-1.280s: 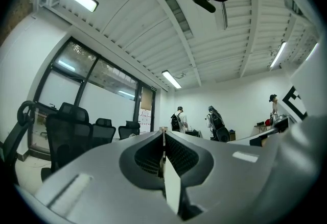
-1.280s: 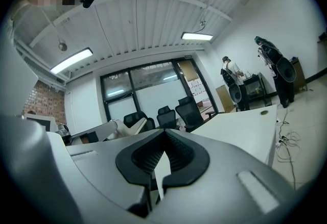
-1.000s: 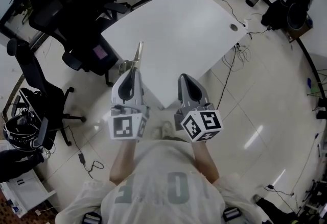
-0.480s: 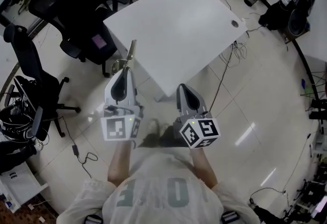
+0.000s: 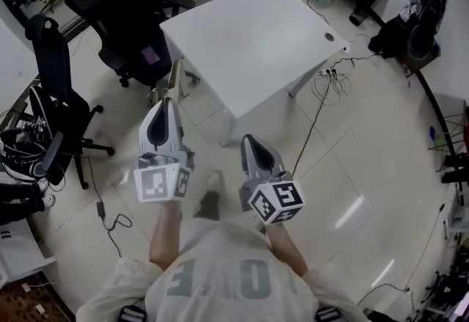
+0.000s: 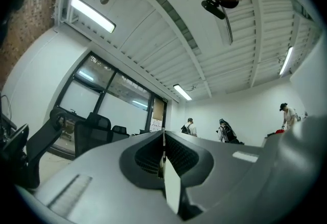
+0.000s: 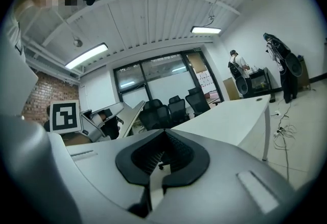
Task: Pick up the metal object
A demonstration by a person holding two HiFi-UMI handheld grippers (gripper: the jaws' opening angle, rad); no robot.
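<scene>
Jaws of the left gripper point(image 5: 167, 102) are pressed together on the metal object point(image 5: 174, 78). The left gripper view shows it edge-on as a thin bright line pinched between the ribbed pads. In the head view it sticks out past the jaw tips as a narrow, flat, pale strip pointing away from the person. The right gripper point(image 5: 248, 140) has its jaws drawn together too, but with nothing between them; it takes no part in the hold and sits just beside the left one at about the same height.

Both grippers are held up in front of the person's chest, over the tiled floor point(image 5: 352, 166), near the front corner of the white table point(image 5: 256, 42) but apart from it. The metal object touches neither table nor floor. It hangs in the air, carried by the left jaws alone. The tabletop looks bare in this view. Black office chairs point(image 5: 124, 12) stand beyond its left side.

Judging from this, the pick-up itself is done: the object is gripped and lifted clear. Nothing of the named task seems left except keeping the grip firm so the thin strip does not slip or twist out.
</scene>
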